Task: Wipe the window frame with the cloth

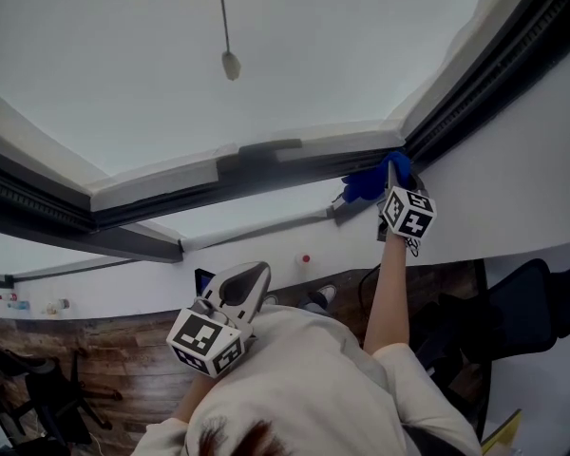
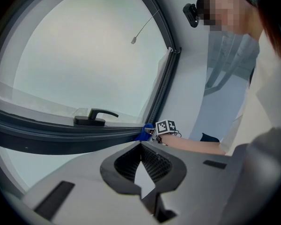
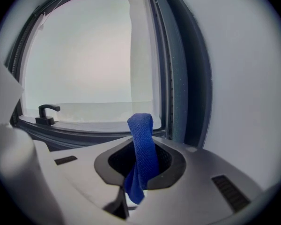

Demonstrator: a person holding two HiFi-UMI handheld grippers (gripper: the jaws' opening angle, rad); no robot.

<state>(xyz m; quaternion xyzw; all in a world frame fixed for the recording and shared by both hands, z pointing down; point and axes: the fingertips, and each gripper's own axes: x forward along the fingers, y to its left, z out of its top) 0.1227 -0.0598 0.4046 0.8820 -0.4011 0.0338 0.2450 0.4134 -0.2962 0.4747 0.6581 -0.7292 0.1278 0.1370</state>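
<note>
A blue cloth (image 3: pixel 142 153) stands up between the jaws of my right gripper (image 3: pixel 139 146), which is shut on it. In the head view the right gripper (image 1: pixel 395 186) holds the cloth (image 1: pixel 366 182) against the dark window frame (image 1: pixel 266 164) near its right corner. The left gripper view shows the same cloth (image 2: pixel 144 133) at the frame's corner (image 2: pixel 160 104). My left gripper (image 2: pixel 141 156) is shut with nothing in it and hangs low, near my chest (image 1: pixel 244 291), away from the window.
A black window handle (image 2: pixel 94 117) sits on the lower frame rail, left of the cloth. A blind cord with a pull (image 1: pixel 230 63) hangs before the glass. White wall (image 1: pixel 522 160) lies right of the frame. A dark office chair (image 1: pixel 532 302) stands on the wooden floor below.
</note>
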